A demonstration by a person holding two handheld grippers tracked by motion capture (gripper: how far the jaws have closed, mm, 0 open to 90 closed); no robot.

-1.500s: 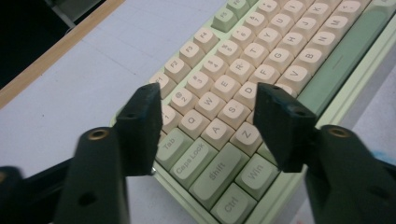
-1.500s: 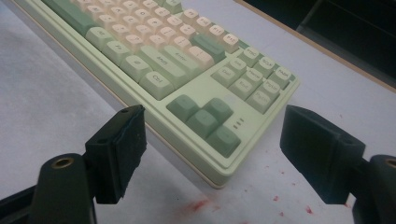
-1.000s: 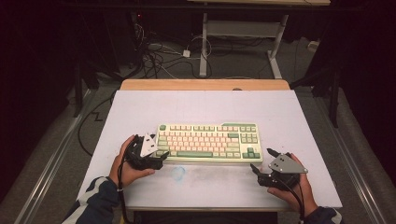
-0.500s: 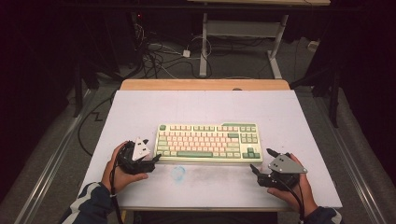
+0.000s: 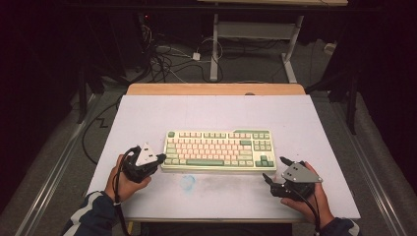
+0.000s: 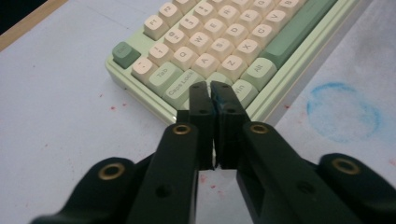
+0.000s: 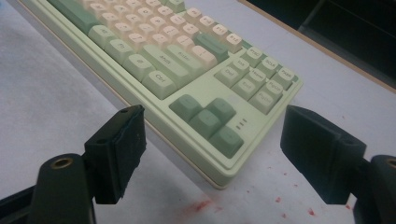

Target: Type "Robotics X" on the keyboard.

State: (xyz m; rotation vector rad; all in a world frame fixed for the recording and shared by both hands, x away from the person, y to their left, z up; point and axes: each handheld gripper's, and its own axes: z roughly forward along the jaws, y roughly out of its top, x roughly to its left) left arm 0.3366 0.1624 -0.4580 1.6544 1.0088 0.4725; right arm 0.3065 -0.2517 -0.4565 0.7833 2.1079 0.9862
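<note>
L gripper [image 6: 212, 95] jaws just clenched empty at keyboard [image 5: 219, 150] near-left corner mid worktop [image 5: 147, 113], R gripper [image 7: 212, 154] released by arrow keys — keep L tips together, press one key, straight down.

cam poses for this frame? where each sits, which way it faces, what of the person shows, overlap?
High view: above the near side, facing forward-down on the table; both hands, left gripper, right gripper.
Left gripper view: along shut jaws at the keyboard, its Ctrl corner.
Right gripper view: between open jaws, at the arrow-key corner.
Shared: keyboard, table.
</note>
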